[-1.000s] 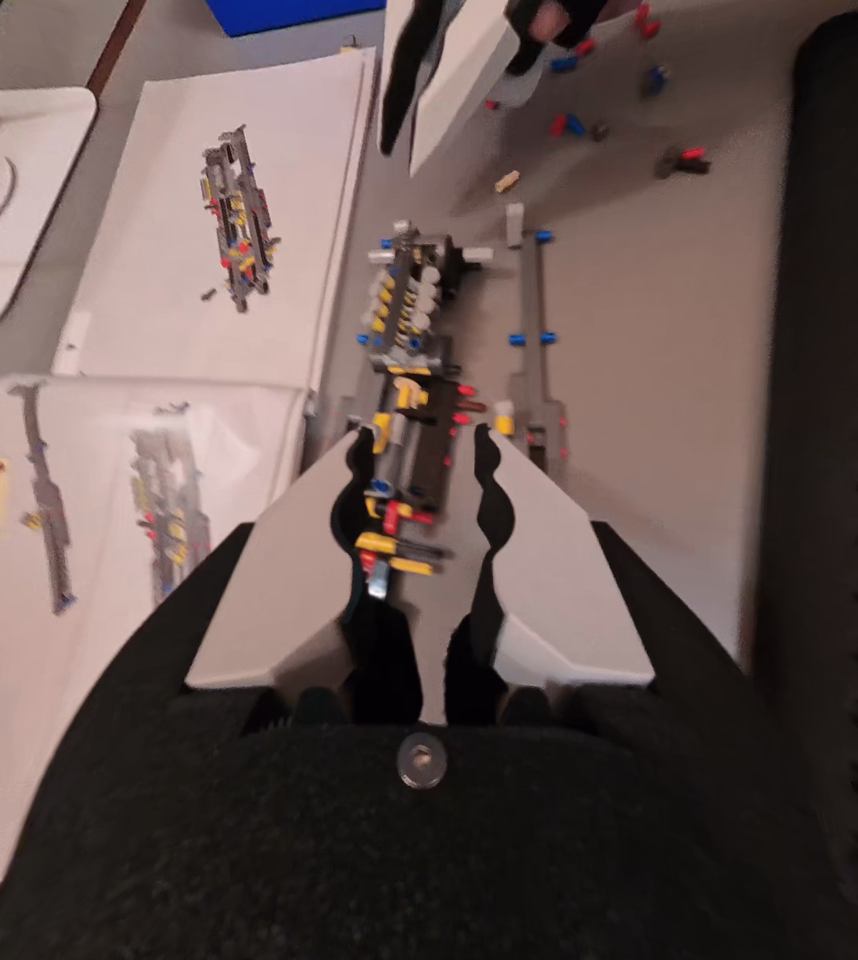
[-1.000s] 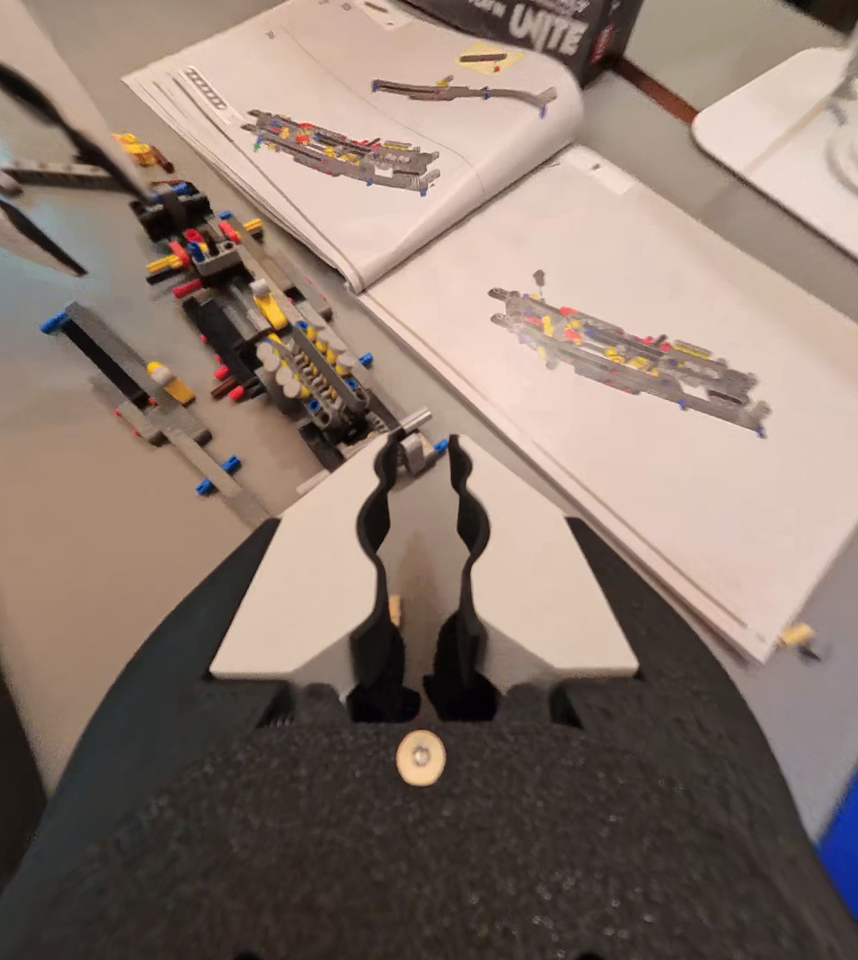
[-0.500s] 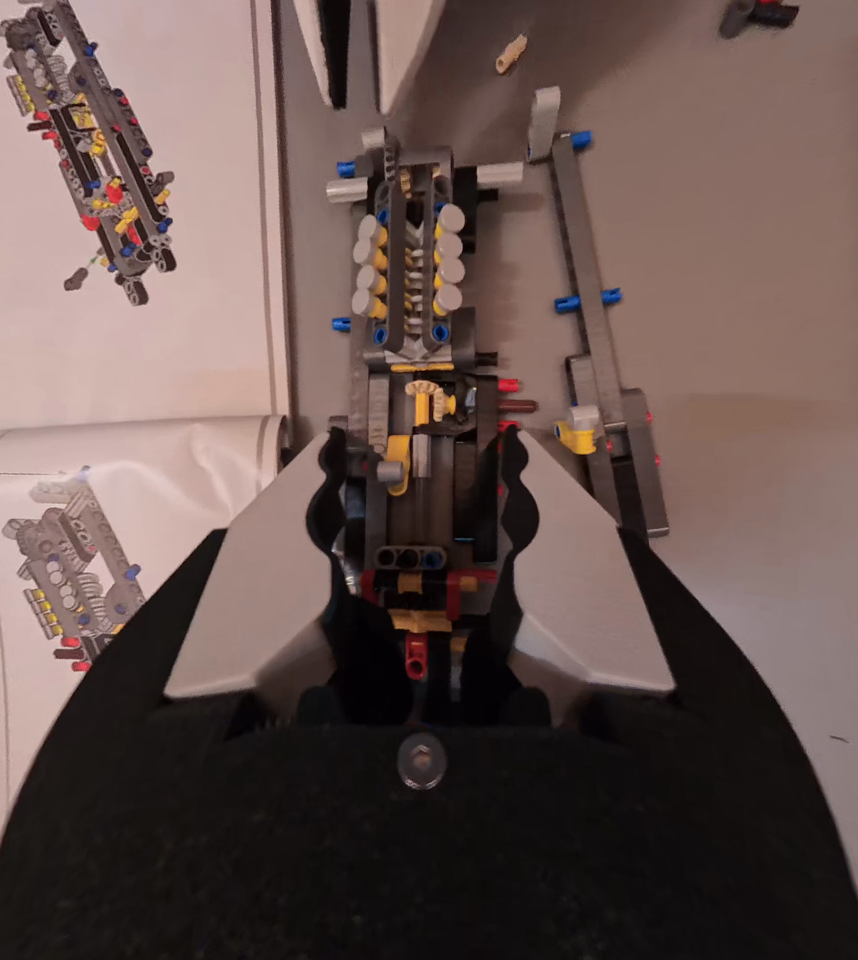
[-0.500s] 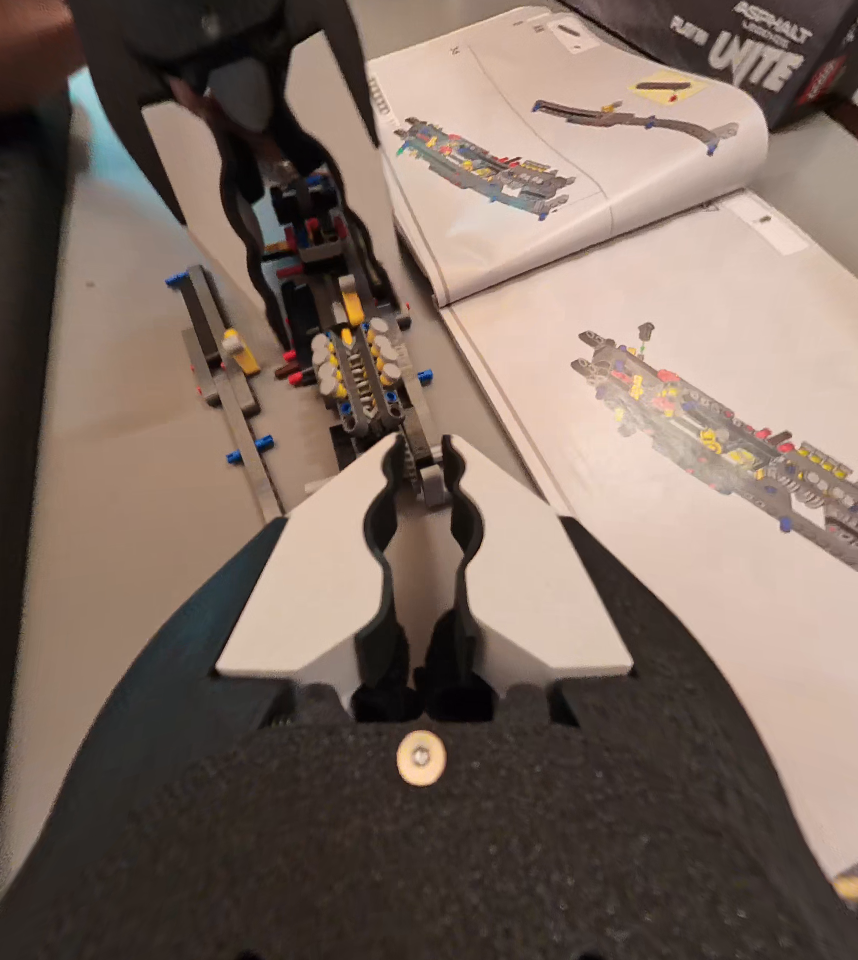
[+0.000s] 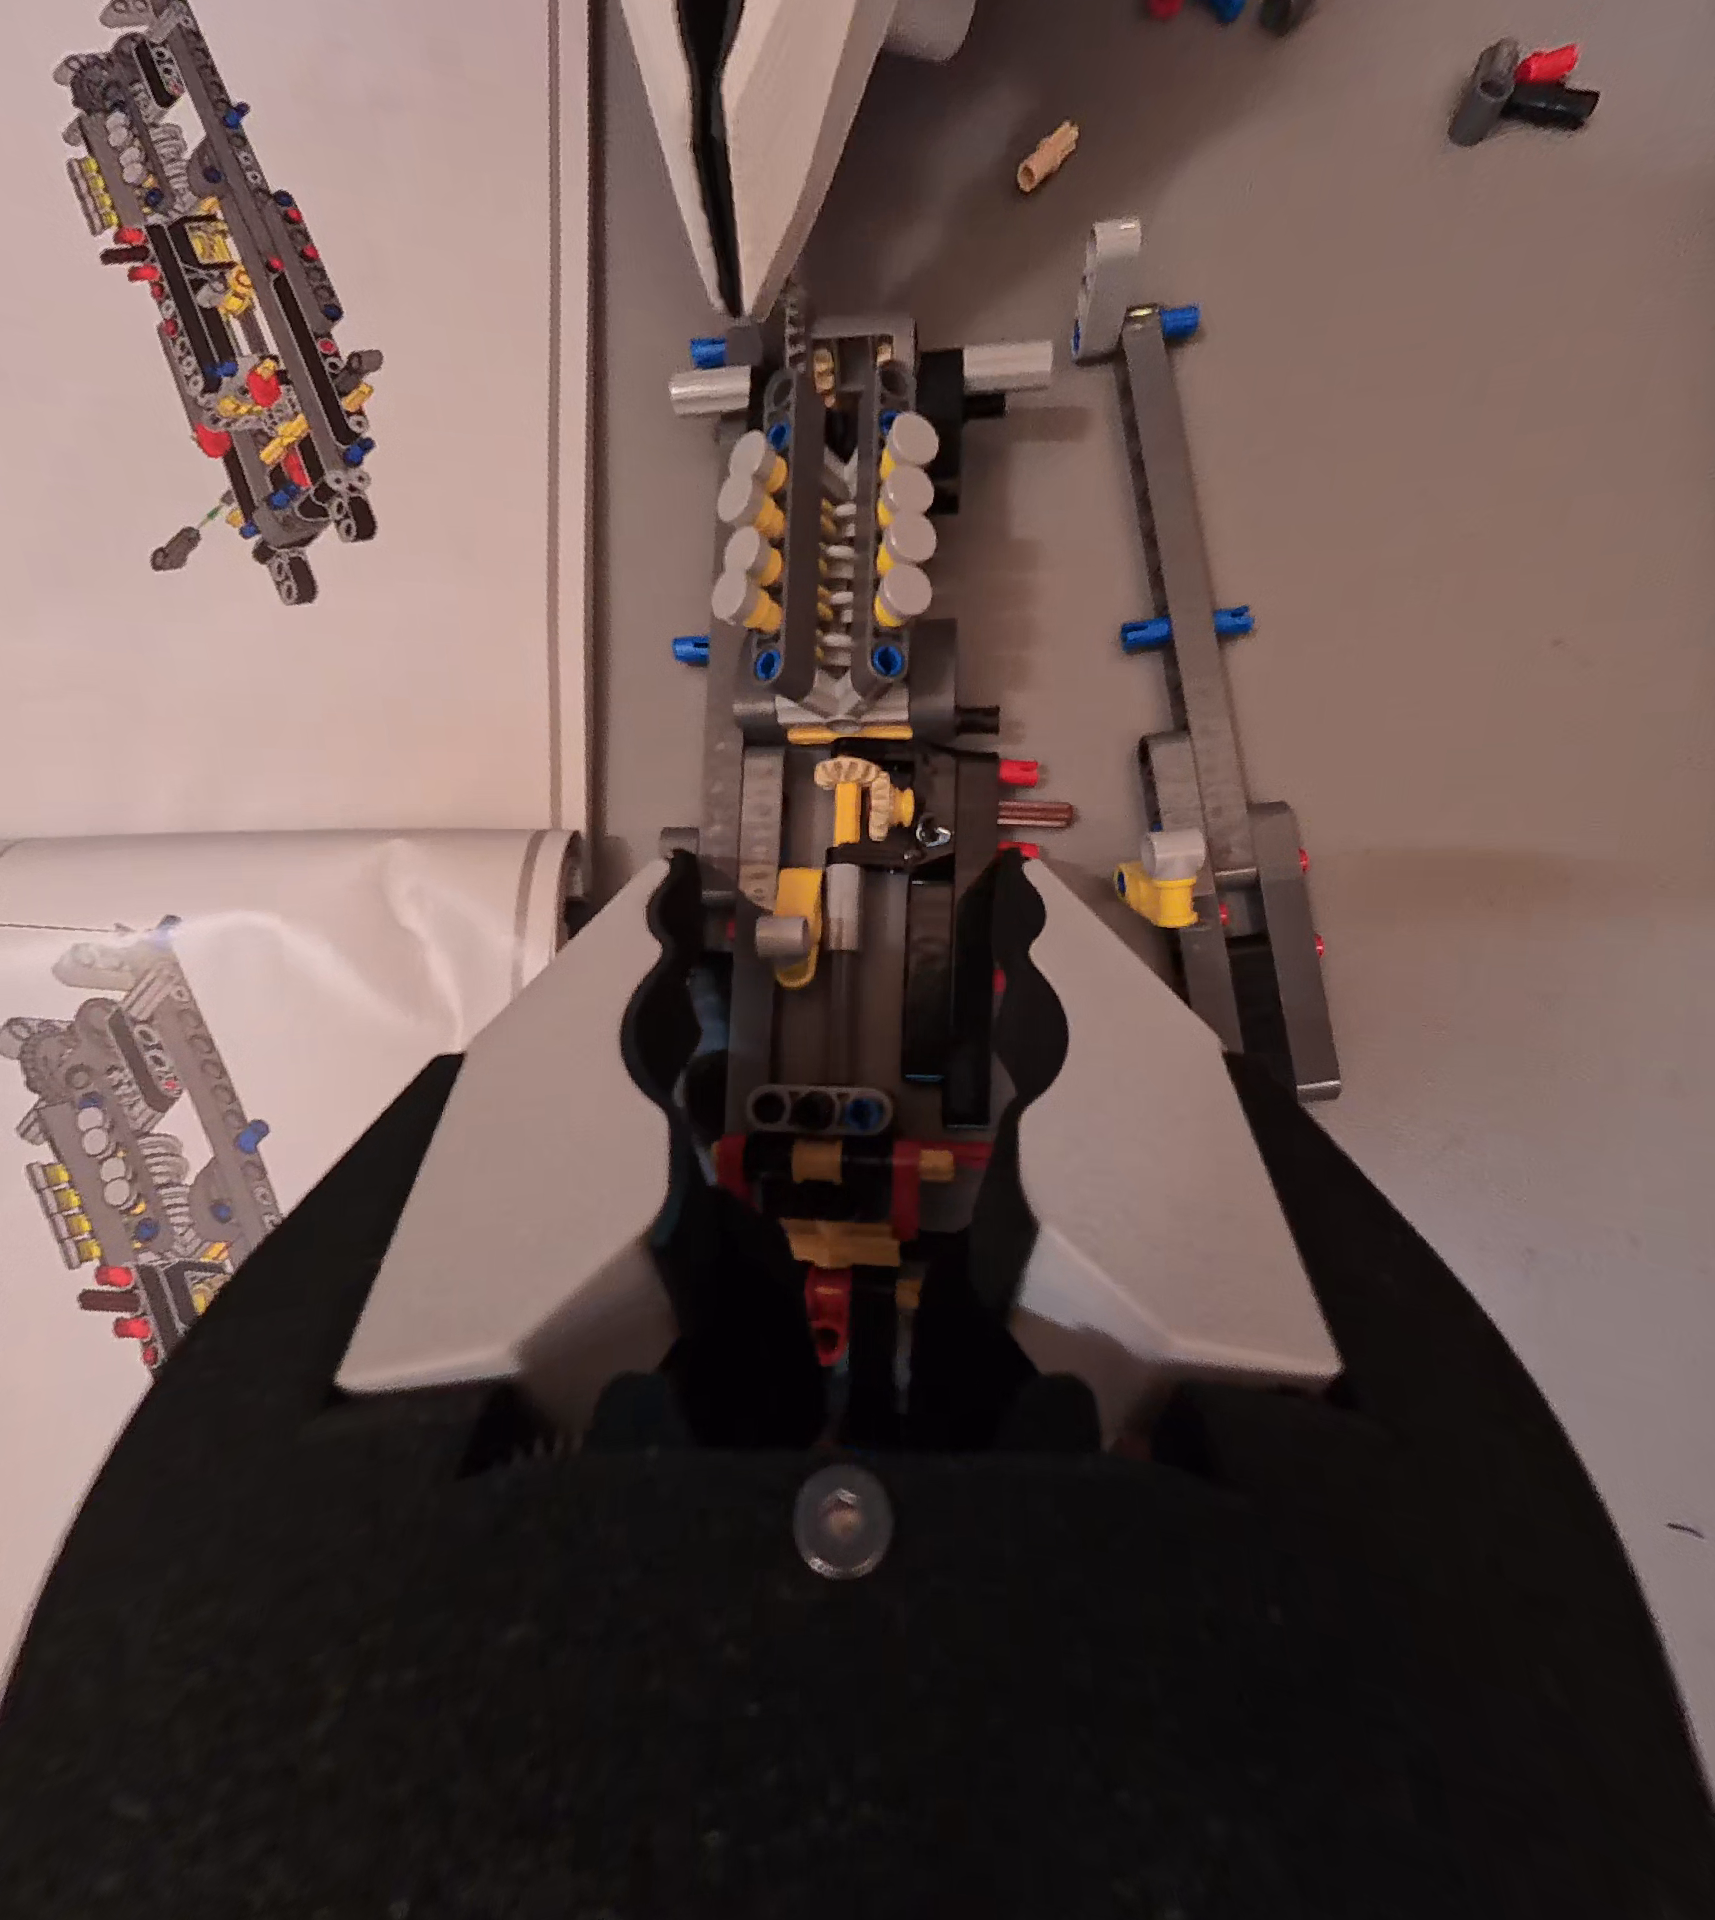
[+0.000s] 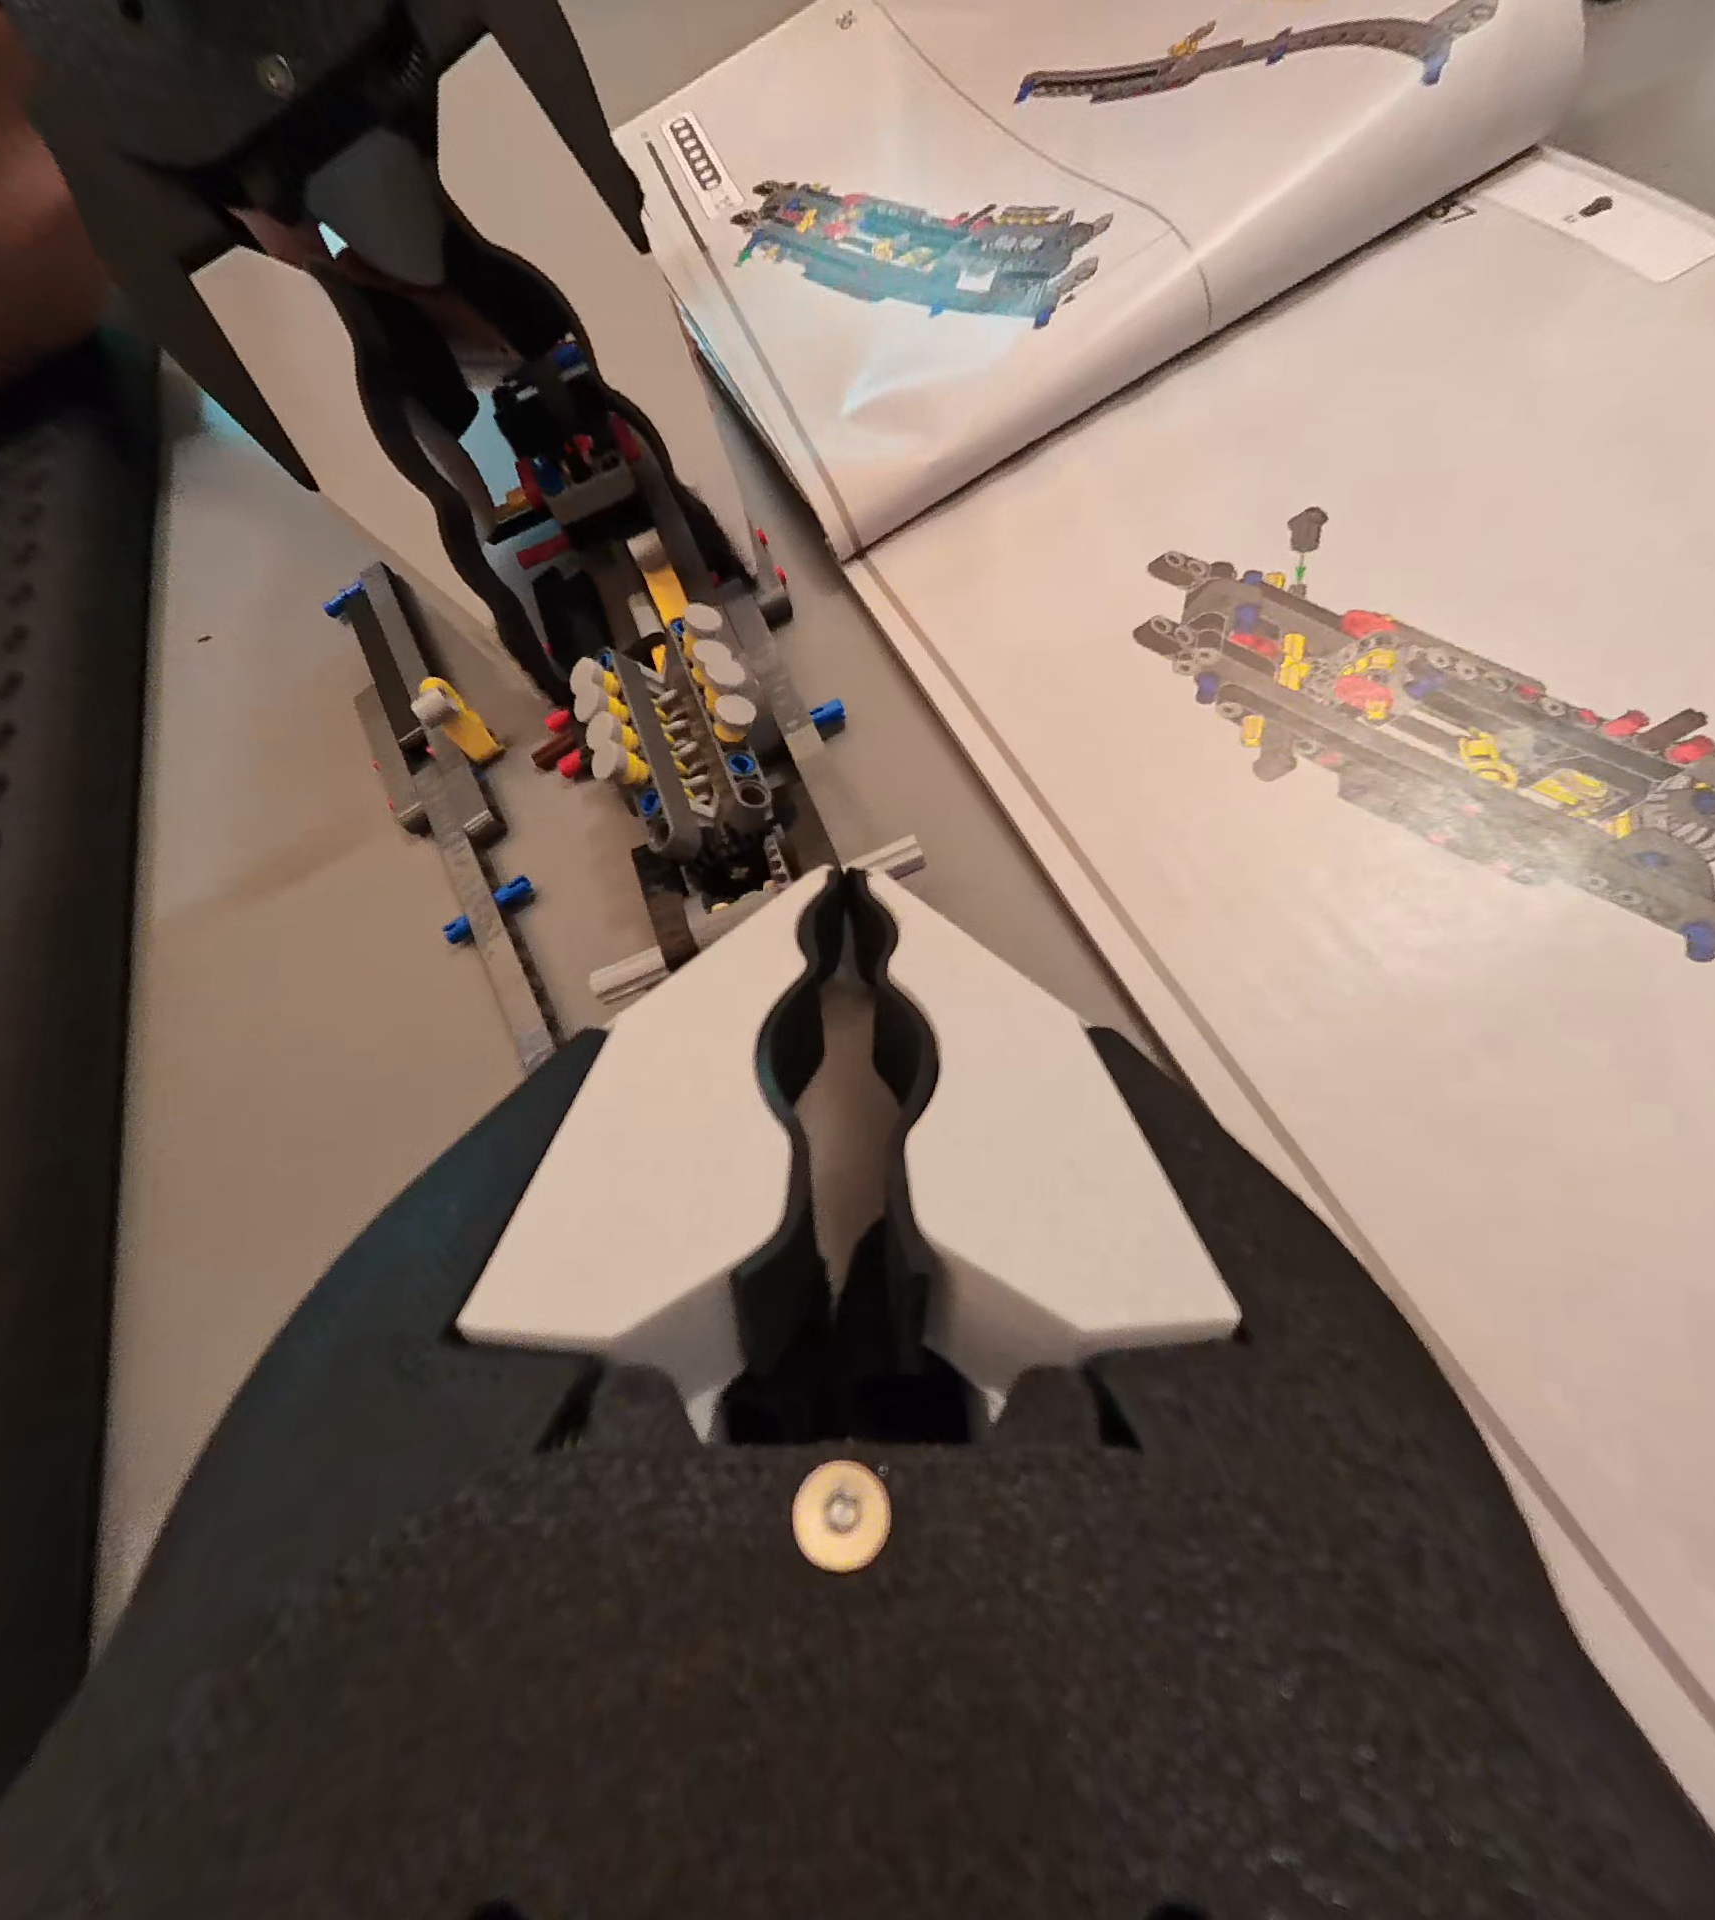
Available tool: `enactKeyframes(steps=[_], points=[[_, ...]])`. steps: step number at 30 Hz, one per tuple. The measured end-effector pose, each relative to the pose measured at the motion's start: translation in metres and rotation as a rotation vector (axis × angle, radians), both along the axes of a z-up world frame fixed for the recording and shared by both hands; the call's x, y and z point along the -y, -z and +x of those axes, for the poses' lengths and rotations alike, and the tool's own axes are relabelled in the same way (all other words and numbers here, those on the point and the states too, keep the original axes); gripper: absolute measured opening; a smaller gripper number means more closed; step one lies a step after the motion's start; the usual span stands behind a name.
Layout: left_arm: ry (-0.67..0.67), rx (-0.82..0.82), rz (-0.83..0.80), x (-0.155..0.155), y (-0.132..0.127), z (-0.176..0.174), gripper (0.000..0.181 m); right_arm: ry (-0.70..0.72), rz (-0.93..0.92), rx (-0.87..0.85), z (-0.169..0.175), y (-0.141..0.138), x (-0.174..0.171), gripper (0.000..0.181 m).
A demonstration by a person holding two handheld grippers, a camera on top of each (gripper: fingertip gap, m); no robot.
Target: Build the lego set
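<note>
The long Lego chassis (image 5: pixel 837 582) with its grey and yellow engine block lies on the grey table. My left gripper (image 5: pixel 842 868) straddles its rear end, with both black pads against the chassis sides. The right wrist view shows the same chassis (image 6: pixel 687 727) between the left gripper's (image 6: pixel 655 623) fingers. My right gripper (image 6: pixel 842 878) is shut, its tips together, with nothing visible between them. Its tips rest at the chassis's front end by the grey cross axle (image 6: pixel 889 857). In the left wrist view the right gripper (image 5: pixel 754 301) points down at that same end.
A separate grey side beam assembly (image 5: pixel 1196 675) with blue pins and a yellow connector lies right of the chassis. The open instruction booklet (image 5: pixel 209 675) lies on its other side. A tan pin (image 5: pixel 1048 156) and a grey connector (image 5: pixel 1513 94) lie loose beyond. A dark perforated mat (image 6: pixel 1 831) borders the table.
My left gripper moved forward over the chassis rear, opened wider around it, then narrowed onto its sides. My right gripper came to the front end and its jaws closed fully.
</note>
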State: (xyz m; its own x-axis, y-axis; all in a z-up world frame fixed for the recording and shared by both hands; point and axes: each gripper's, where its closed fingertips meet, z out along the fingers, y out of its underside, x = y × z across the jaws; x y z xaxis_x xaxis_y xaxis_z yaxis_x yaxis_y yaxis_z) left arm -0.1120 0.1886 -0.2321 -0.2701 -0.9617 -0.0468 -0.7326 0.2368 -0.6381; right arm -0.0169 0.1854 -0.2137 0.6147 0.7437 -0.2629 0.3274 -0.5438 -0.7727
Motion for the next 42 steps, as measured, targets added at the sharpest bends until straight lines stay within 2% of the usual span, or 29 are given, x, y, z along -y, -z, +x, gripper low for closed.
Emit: enactKeyframes(steps=[19,22,24,27,30,34,38,42], points=[[-0.013,-0.002,-0.034,-0.001,0.001,0.000,0.051,0.017,0.017,-0.024,0.008,-0.001,0.003,0.000],[-0.012,-0.001,-0.029,-0.001,0.001,0.000,0.052,0.035,0.022,-0.034,0.010,-0.005,0.003,0.007],[-0.013,0.002,-0.023,-0.001,0.001,0.000,0.051,0.035,0.055,-0.075,0.006,-0.018,0.004,0.010],[-0.017,0.008,-0.025,0.000,-0.001,0.002,0.052,0.060,0.128,-0.044,0.006,-0.029,0.005,0.016],[-0.037,0.059,-0.034,-0.001,-0.019,-0.001,0.060,0.058,0.131,-0.025,0.000,-0.036,0.021,0.025],[-0.041,0.099,-0.091,0.006,-0.048,-0.035,0.056,0.053,0.118,0.005,-0.015,-0.034,0.055,0.026],[-0.052,0.020,-0.069,0.025,-0.029,-0.082,0.049,0.038,0.085,0.129,-0.035,-0.009,0.083,0.026],[-0.082,-0.038,-0.053,0.048,-0.006,-0.109,0.038,-0.005,0.118,0.235,-0.063,0.006,0.085,0.021]])
